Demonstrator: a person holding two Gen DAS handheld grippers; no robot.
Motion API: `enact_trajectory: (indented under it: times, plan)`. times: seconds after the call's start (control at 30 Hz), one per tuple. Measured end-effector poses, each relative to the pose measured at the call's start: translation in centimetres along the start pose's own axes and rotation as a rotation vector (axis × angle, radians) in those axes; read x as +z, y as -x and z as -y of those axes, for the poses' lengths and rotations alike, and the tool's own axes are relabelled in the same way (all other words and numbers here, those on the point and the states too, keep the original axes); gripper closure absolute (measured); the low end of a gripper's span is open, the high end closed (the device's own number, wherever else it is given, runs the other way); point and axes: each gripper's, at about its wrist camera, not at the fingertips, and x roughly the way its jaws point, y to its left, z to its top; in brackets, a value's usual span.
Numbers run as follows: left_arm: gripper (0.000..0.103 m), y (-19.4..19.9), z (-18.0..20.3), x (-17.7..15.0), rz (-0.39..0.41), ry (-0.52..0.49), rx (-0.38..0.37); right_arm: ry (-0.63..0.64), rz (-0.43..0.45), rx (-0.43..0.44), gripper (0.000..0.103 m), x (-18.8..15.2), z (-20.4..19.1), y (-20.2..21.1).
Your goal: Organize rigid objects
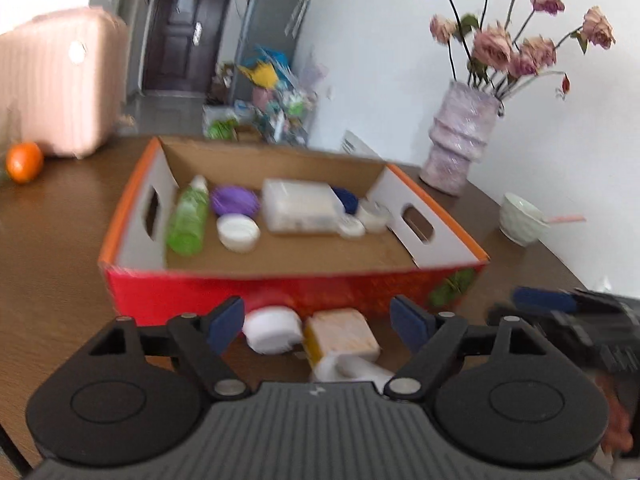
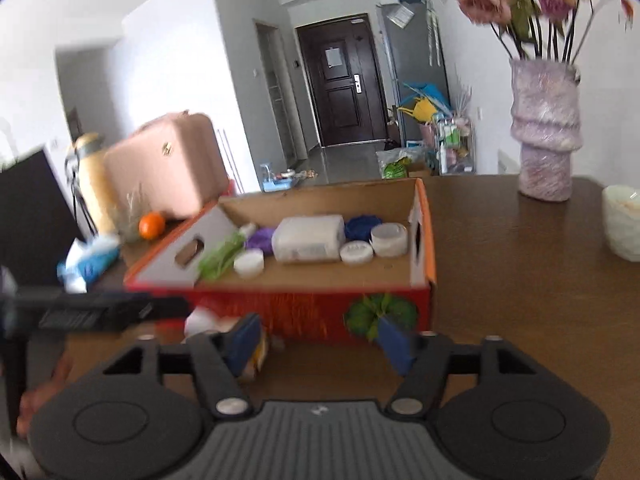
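A red cardboard box with an orange rim stands on the brown table. In it lie a green bottle, a purple item, a clear plastic case and white jars. In front of the box, on the table, lie a white round jar, a tan and yellow block and a white piece. My left gripper is open, its blue pads on either side of these loose items without touching them. My right gripper is open over bare table before the box; the block shows by its left pad.
A lilac vase of dried roses and a white bowl stand at the table's right. An orange and a pink suitcase are at the left. The other gripper shows at the right wrist view's left edge.
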Motion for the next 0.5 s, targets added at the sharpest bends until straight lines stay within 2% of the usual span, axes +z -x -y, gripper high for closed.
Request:
enact_trajectory:
  times: [0.07, 0.17, 0.2, 0.27, 0.33, 0.4, 0.5]
  plan:
    - [0.026, -0.6, 0.1, -0.5, -0.02, 0.003, -0.028, 0.027, -0.013, -0.008, 0.026, -1.8, -0.3, 1.9]
    - [0.03, -1.0, 0.1, -1.5, -0.045, 0.01, -0.004, 0.036, -0.066, -0.023, 0.026, -4.4, -0.2, 4.3]
    - [0.035, -0.9, -0.1, -1.8, -0.061, 0.015, 0.01, 0.021, -0.074, -0.043, 0.026, -5.1, 0.1, 5.0]
    - [0.037, -0.2, -0.8, -2.8, -0.072, 0.019, -0.013, -0.048, -0.062, -0.067, 0.028, -6.2, 1.2, 6.5]
    - [0.042, 0.9, -1.7, -3.9, -0.099, 0.027, -0.008, -0.161, -0.05, -0.062, 0.047, -7.0, 2.7, 7.5]
    - [0.045, 2.1, -2.4, -4.8, -0.123, 0.052, 0.013, -0.248, -0.049, -0.051, 0.056, -7.7, 4.1, 7.6]
    - [0.044, 4.5, -3.5, -5.7, -0.096, 0.116, -0.028, -0.354, -0.051, -0.012, 0.056, -8.0, 5.4, 7.1]
